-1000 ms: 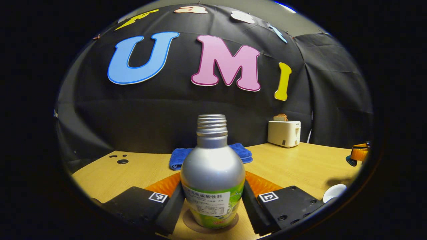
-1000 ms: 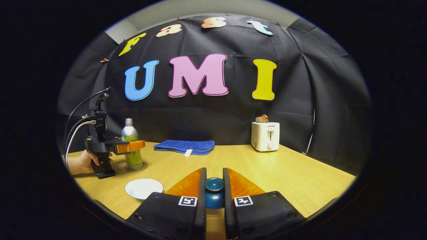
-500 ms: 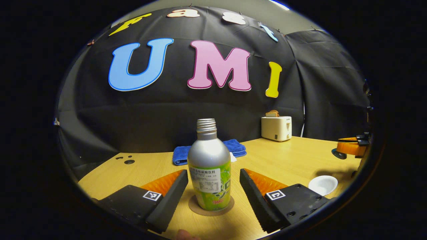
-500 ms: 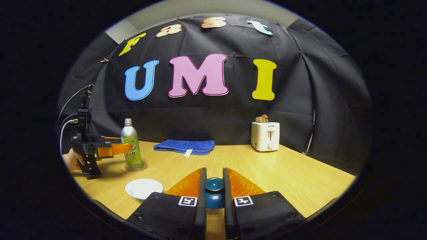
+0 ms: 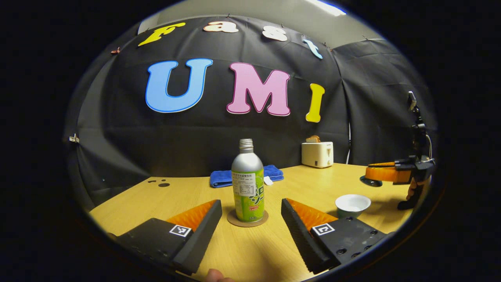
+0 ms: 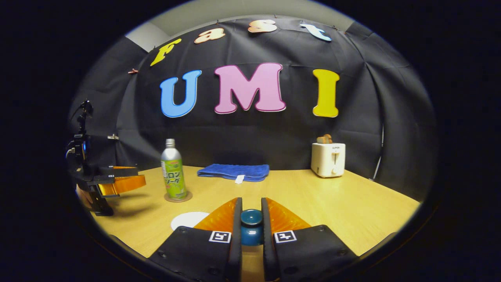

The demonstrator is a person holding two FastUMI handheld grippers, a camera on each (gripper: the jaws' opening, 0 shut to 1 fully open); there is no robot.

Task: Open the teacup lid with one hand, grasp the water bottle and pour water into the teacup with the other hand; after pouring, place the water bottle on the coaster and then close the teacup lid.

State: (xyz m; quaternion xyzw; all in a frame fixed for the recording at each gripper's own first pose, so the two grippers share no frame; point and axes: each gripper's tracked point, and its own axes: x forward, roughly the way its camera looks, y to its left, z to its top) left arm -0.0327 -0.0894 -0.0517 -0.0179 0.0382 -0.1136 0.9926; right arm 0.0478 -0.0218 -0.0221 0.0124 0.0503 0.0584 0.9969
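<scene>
Green-labelled water bottle point(image 5: 247, 184) stands upright on coaster point(image 5: 247, 219).

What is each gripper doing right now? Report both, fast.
Left gripper: open, holding nothing; water bottle stands free on the coaster.
Right gripper: shut on the teacup lid.

The water bottle point(image 5: 247, 184) is silver above a bright green label, its coaster point(image 5: 247, 219) brown, the teacup point(image 5: 352, 204) white inside, the lid point(image 6: 251, 225) dark blue, the towel point(image 6: 233, 171) blue, the toaster point(image 6: 328, 159) cream, the desk point(image 6: 332, 203) pale woodgrain.
</scene>
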